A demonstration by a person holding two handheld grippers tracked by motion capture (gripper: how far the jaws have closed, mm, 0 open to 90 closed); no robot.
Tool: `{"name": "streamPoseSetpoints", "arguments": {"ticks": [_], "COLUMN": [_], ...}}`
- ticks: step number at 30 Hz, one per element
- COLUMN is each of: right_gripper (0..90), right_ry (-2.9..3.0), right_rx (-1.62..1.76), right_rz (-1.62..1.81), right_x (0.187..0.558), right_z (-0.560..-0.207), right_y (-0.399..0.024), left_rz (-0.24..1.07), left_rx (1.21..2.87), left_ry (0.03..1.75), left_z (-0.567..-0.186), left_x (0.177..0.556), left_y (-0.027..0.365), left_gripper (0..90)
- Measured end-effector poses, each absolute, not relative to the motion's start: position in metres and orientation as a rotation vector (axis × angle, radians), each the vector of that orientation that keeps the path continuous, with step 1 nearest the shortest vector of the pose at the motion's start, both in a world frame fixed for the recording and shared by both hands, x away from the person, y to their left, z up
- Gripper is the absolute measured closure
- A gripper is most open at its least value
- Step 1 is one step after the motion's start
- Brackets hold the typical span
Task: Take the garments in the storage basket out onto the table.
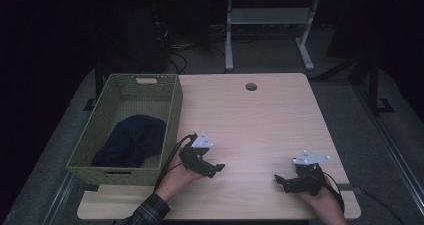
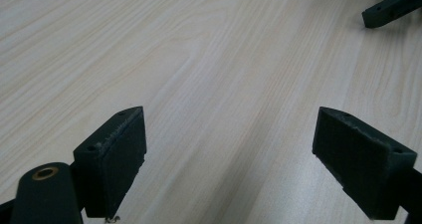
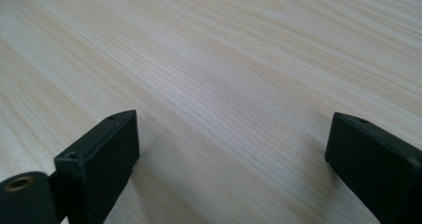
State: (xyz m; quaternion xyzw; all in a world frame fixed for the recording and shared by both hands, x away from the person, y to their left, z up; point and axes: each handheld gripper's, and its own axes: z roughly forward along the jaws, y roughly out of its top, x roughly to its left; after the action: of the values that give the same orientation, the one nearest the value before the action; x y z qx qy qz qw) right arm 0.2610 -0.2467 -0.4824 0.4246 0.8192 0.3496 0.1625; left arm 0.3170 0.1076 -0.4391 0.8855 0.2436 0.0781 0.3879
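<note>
both your grippers sit low over the bare wooden table (image 1: 260, 120), to the right of the green woven basket (image 1: 172, 110), and neither holds anything. the left gripper (image 1: 216, 169) is the one nearer the basket, just off its right wall; the left gripper view shows its jaws spread wide with plain wood grain between them, and a jaw of the other gripper shows at that view's top right. the right gripper (image 1: 281, 181) is well apart from the basket, near the table's front right edge, jaws likewise wide apart over empty wood.

the dark cloth (image 1: 132, 141) lies bunched inside the basket, toward its front half and resting on the bottom. it looks like a soft garment — the light is dim, so i can't tell which kind, nor where its edges or seams run.

expect it to be light and limp: it will sag and trail from whatever point you pinch, and a thin single layer could slip out of the pads. take a thick fold at the top of the heap, where the bunching stands highest, rather than a flat edge. the left gripper has the shorter reach over the basket's wall — come down from above so the jaws don't catch the weave.
</note>
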Motion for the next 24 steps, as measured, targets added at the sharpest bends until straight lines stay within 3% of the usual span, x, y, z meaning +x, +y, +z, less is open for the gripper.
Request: {"name": "streamPoseSetpoints", "arguments": {"ticks": [24], "right_gripper": [6.5], "right_ry": [2.337], "right_rx": [1.214], "right_rz": [0.998], "right_x": [0.261], "right_z": [-0.482], "right_y": [-0.247], "left_rz": [0.188], "left_rx": [2.248], "left_ry": [0.603], "left_z": [-0.422], "left_x": [0.322], "left_y": [0.107], "left_gripper": [13.5]}}
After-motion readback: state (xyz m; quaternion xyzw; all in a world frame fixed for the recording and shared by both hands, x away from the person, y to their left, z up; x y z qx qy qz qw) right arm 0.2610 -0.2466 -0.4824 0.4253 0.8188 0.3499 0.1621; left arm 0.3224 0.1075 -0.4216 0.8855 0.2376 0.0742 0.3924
